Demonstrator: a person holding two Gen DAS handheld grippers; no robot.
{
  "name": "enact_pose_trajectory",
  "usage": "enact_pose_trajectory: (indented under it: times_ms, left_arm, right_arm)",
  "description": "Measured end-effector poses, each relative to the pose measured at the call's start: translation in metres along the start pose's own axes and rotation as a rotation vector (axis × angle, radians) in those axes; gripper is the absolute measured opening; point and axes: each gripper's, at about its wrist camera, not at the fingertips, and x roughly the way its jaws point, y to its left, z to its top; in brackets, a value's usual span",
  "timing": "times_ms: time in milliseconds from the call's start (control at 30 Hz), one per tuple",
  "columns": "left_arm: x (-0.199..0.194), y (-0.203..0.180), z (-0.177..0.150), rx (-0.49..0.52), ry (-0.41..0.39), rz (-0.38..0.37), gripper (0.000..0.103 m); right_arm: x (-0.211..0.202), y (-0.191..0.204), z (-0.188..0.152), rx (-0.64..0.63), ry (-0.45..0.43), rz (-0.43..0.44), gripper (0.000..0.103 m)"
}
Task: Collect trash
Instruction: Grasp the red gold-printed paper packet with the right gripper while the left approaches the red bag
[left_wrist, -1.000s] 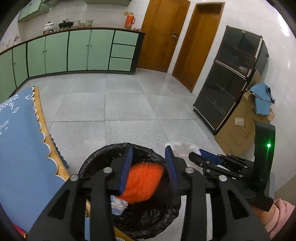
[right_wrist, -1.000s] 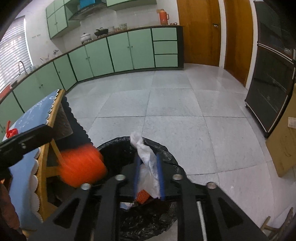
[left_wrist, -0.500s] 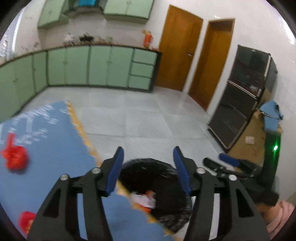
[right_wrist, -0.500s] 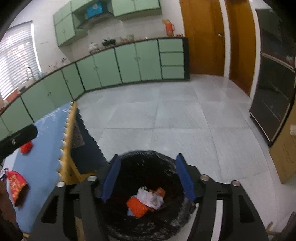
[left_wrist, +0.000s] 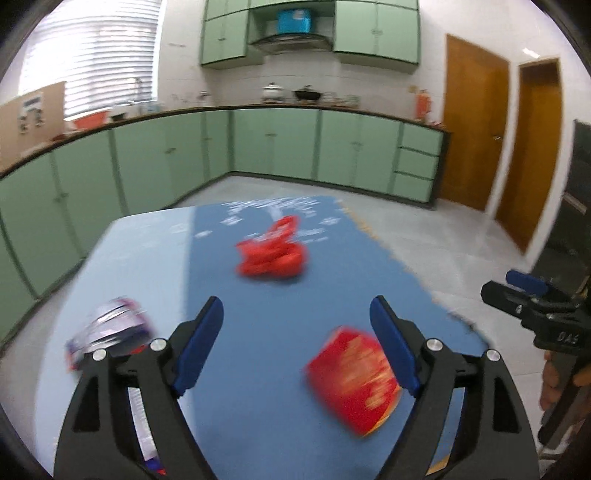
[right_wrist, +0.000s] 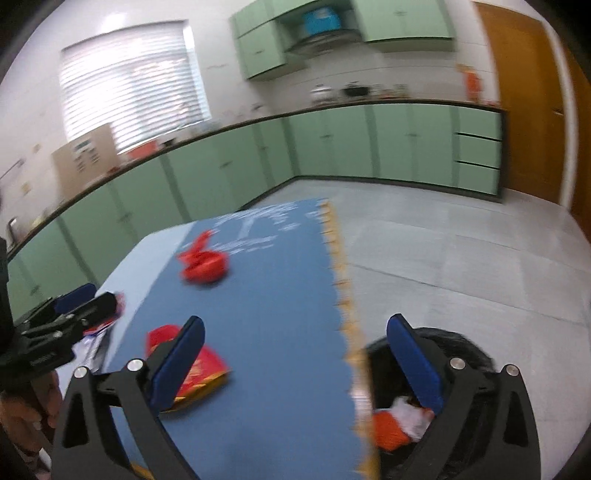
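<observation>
My left gripper (left_wrist: 297, 341) is open and empty above the blue table (left_wrist: 258, 295). A red snack packet (left_wrist: 352, 374) lies just inside its right finger; a crumpled red bag (left_wrist: 273, 253) lies farther off, and a white-purple wrapper (left_wrist: 109, 330) lies at the left. My right gripper (right_wrist: 295, 362) is open and empty over the table's right edge. In the right wrist view the red packet (right_wrist: 201, 373) is by its left finger, the red bag (right_wrist: 203, 264) lies ahead, and the black-lined trash bin (right_wrist: 439, 398) holds orange and white trash below its right finger.
Green cabinets (left_wrist: 277, 144) line the far walls. Wooden doors (left_wrist: 472, 129) stand at the right. Grey tiled floor (right_wrist: 443, 258) runs beside the table. The right gripper also shows at the right edge of the left wrist view (left_wrist: 535, 310), the left gripper at the left of the right wrist view (right_wrist: 59, 325).
Both grippers let go of their trash into the bin, opened, and swung left from the bin toward the table. The table's trash has come into view.
</observation>
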Motion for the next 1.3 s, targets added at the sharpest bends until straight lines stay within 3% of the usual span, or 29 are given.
enact_pose_trajectory:
  times_ms: [100,233,667,833,900,1000,1300]
  left_arm:
    - [-0.008,0.02,-0.016,-0.004,0.014,0.069,0.079]
    - [-0.012,0.043,-0.027,-0.041,0.028,0.104,0.079]
    - [-0.009,0.057,-0.038,-0.082,0.036,0.094,0.079]
    - [-0.006,0.056,-0.041,-0.089,0.044,0.093,0.079]
    - [-0.005,0.055,-0.041,-0.089,0.046,0.093,0.079]
    - [-0.003,0.055,-0.042,-0.088,0.051,0.091,0.079]
    - [-0.002,0.054,-0.042,-0.09,0.046,0.091,0.08]
  right_arm:
    - [0.019,0.028,-0.009,-0.041,0.034,0.055,0.097]
    - [0.044,0.055,-0.027,-0.096,0.091,0.098,0.096]
    - [0.078,0.06,-0.043,-0.106,0.199,0.12,0.095]
    - [0.081,0.064,-0.043,-0.088,0.218,0.186,0.077]
    - [0.081,0.065,-0.043,-0.075,0.226,0.218,0.064]
    - [0.078,0.07,-0.041,-0.093,0.22,0.224,0.051]
    - [0.063,0.071,-0.027,-0.089,0.169,0.255,0.024]
